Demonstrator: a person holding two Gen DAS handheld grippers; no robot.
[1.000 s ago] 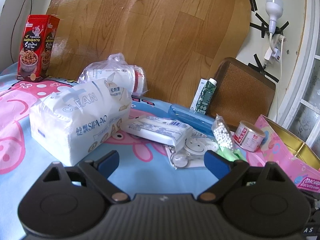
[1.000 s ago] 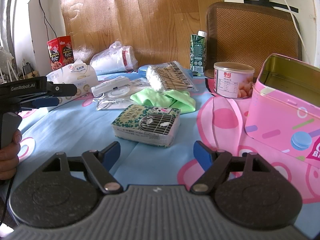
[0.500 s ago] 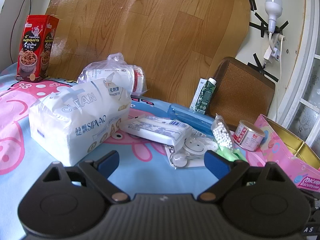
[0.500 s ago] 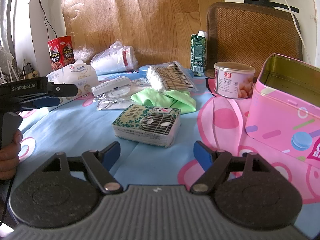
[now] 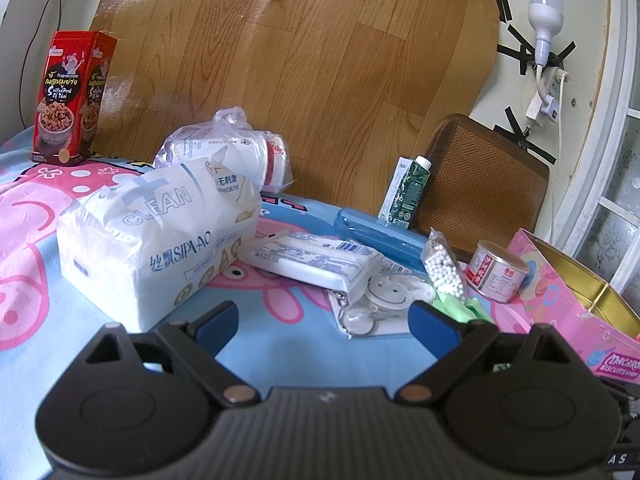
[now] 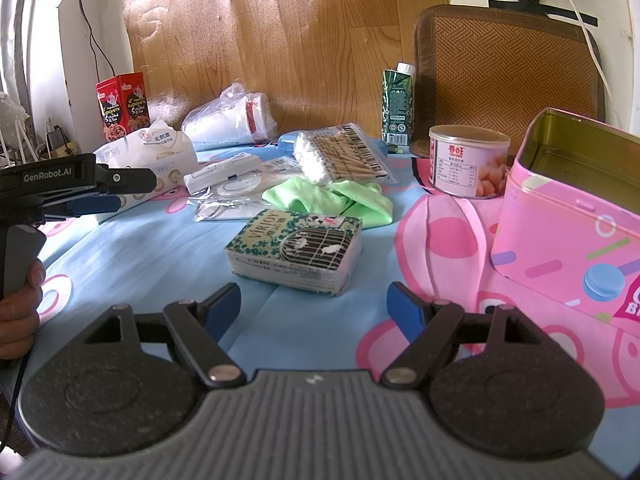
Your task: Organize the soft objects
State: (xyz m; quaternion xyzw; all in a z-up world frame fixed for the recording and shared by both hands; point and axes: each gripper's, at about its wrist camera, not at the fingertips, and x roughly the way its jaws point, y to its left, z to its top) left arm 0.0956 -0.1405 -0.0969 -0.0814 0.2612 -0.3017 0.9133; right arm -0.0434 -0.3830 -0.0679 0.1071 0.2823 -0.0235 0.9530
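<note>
Right tool (image 6: 314,306) is up close, blue pads spread wide w/ nothing between them. Just past it lies a small tissue pack (image 6: 296,254), green w/ a birdcage picture, flat on the blue and pink cartoon sheet (image 6: 160,264). To its right stands a pink tin (image 6: 568,232), lid off, gold inside. Behind the pack is a crumpled green cloth (image 6: 324,196). Past that, a bag of cotton swabs (image 6: 340,152) and a round pink can (image 6: 468,160). Far back, a green drink carton (image 6: 396,108) stands up by a brown woven mat (image 6: 508,76).

On the left of the right view, a hand (image 6: 18,312) holds the left tool (image 6: 120,190) over the sheet.

Left tool (image 5: 324,322) from its own cam: pads spread wide too, holding nothing. Close on its left sits a big white tissue bag (image 5: 156,240) marked CLEAN. Next to that lies a flat white wipes pack (image 5: 312,260). Behind the bag is a clear plastic bag w/ paper cups (image 5: 228,152). Far left, a red snack box (image 5: 74,96) stands up by the wood board (image 5: 300,60).
</note>
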